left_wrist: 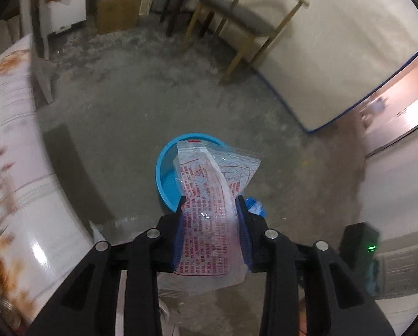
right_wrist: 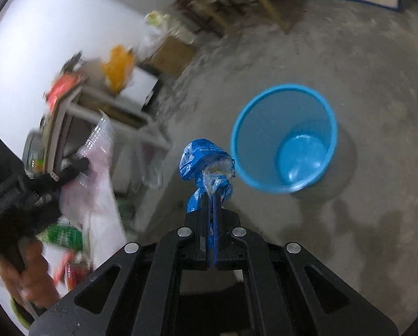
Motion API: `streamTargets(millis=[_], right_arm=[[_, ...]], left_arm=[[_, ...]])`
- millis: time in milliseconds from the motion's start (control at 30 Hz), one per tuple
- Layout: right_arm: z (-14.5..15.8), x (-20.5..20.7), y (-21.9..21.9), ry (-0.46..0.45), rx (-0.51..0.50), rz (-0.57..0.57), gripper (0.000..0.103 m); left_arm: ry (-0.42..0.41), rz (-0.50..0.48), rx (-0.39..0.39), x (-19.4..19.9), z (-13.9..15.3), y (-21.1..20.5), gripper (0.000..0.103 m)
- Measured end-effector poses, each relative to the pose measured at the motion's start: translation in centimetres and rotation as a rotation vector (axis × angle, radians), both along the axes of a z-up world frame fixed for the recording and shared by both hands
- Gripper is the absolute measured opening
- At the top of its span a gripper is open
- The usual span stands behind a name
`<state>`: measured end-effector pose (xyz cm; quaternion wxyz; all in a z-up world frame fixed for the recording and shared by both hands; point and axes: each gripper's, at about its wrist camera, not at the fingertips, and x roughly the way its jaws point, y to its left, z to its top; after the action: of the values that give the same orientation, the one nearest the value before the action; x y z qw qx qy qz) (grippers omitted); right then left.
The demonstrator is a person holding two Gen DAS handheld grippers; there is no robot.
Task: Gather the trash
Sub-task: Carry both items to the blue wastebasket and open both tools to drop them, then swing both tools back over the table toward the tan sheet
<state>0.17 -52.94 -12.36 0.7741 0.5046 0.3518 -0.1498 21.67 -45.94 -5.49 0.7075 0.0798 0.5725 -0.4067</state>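
Your left gripper (left_wrist: 211,204) clamps a clear red-printed plastic bag (left_wrist: 209,196) above the blue wastebasket (right_wrist: 284,137) on the floor. Your right gripper (right_wrist: 211,196) pinches a crumpled blue wrapper (right_wrist: 200,159) just beside the wastebasket's rim.

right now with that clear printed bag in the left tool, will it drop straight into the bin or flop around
The bag is probably floppy: it bends and folds over past the left tool. It looks thin and empty, so likely very light and may drift rather than drop straight. The bin sits right below it and its mouth is wide, so it should still land inside.
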Motion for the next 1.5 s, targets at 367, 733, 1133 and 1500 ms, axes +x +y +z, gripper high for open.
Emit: streamTargets(millis=[367, 733, 1133, 1500], right_arm=[[-6.5, 1.3, -6.5, 0.062, 0.037, -0.177, 0.04], [-4.1, -2.7, -3.9, 0.021, 0.003, -0.172, 0.046], [4.4, -5.3, 3.0, -0.118, -0.116, -0.017, 0.058], [9.9, -1.1, 11.6, -0.245, -0.168, 0.295, 0.064]], left_arm=[[-0.014, 0.009, 0.031, 0.7, -5.5, -5.6, 0.077], [-0.088, 0.012, -0.077, -1.9, 2.0, 0.7, 0.077], [-0.194, -0.037, -0.232, -10.2, 9.8, 16.5, 0.082], [-0.354, 0.219, -0.421, -14.2, 13.2, 37.2, 0.082]])
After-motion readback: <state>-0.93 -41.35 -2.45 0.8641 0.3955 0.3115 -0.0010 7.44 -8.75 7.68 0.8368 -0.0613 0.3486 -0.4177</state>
